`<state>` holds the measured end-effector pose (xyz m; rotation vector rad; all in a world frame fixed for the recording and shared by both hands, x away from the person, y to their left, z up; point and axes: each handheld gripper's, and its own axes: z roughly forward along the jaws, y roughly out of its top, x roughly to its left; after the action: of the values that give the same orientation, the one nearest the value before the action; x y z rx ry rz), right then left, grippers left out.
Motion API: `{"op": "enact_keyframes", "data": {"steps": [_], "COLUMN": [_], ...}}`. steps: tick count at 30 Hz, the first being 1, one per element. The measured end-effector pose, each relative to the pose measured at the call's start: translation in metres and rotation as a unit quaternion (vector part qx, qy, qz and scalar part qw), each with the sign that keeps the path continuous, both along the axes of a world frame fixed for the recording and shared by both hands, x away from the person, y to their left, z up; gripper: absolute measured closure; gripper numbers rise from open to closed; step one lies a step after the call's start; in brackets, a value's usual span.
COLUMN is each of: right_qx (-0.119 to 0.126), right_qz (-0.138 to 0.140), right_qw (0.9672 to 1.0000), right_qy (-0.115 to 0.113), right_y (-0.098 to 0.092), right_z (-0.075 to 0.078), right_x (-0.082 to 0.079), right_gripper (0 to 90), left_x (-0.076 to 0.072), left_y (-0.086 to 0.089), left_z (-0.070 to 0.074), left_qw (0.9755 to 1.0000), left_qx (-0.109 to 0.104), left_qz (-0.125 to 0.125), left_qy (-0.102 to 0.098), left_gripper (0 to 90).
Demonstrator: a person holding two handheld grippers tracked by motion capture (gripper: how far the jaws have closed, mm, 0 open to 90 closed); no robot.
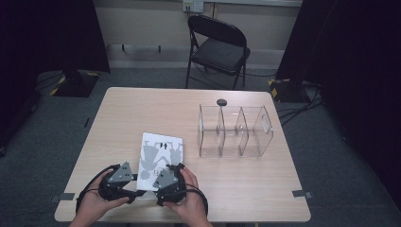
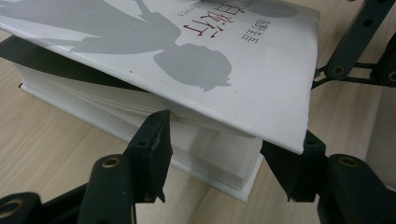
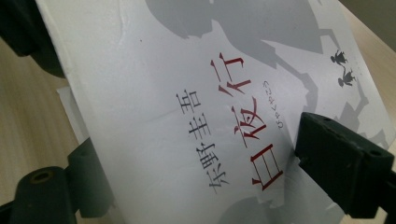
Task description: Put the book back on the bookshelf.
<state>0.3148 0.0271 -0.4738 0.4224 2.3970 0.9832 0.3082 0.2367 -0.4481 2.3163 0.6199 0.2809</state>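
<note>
High view: I am working at the near edge of the bench [image 1: 118, 109], with the paperback book [image 1: 161, 153] lying just ahead of my hands and the clear acrylic divider rack [image 1: 235, 131] standing well apart to the right.
Book: it is resting on the bench, white cover up, its front cover [image 2: 196, 60] lifting away from the page block [image 2: 205, 154] at the near corner.
Left gripper [image 1: 122, 179]: its fingers [image 2: 152, 149] are standing apart, straddling the near corner of the page block under the raised cover; they are not clamping anything.
Right gripper [image 1: 168, 182]: I am bracketing the lifted cover [image 3: 196, 116], one finger [image 3: 343, 161] lying on the printed face and the other behind it; I cannot tell whether they are pinching it.
Step in hand: I judge that I am prising the book up at its near edge to get hold of it, possibly for the rack.
Next move: I am thinking the left fingers need to close on the whole thickness, cover included, so the book lifts as one piece rather than falling open.
</note>
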Motion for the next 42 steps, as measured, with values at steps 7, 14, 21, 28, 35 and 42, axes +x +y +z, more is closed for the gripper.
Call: {"op": "enact_keyframes", "data": {"steps": [7, 14, 21, 28, 35, 42], "right_qx": [-0.028, -0.026, -0.048, -0.051, -0.053, -0.057], "right_qz": [0.003, -0.009, -0.005, -0.022, -0.034, -0.043], "right_qw": [0.9996, 0.9996, 0.9988, 0.9984, 0.998, 0.9972], "right_qy": [-0.001, -0.002, 0.003, 0.007, 0.012, 0.02], "right_y": [0.001, -0.008, -0.009, -0.014, -0.015, -0.017], "right_z": [0.012, 0.026, 0.035, 0.046, 0.053, 0.068], "right_x": [-0.001, 0.003, 0.006, 0.009, 0.011, 0.016], "right_gripper": [26.8, 39.6, 44.6, 51.6, 54.5, 57.7], "left_x": [-0.002, -0.002, 0.004, 0.007, 0.009, 0.013], "left_y": [0.001, 0.007, 0.014, 0.013, 0.01, 0.012], "left_z": [-0.002, -0.012, -0.023, -0.031, -0.031, -0.033], "left_qw": [0.9999, 0.9993, 0.9976, 0.9974, 0.9971, 0.998], "left_qx": [-0.014, 0.029, 0.068, 0.07, 0.073, 0.062], "left_qz": [-0.007, -0.02, -0.016, -0.011, -0.017, 0.005], "left_qy": [0.0, 0.011, 0.005, 0.014, 0.011, 0.01], "left_gripper": [31.0, 27.5, 25.8, 26.1, 26.8, 25.1]}}
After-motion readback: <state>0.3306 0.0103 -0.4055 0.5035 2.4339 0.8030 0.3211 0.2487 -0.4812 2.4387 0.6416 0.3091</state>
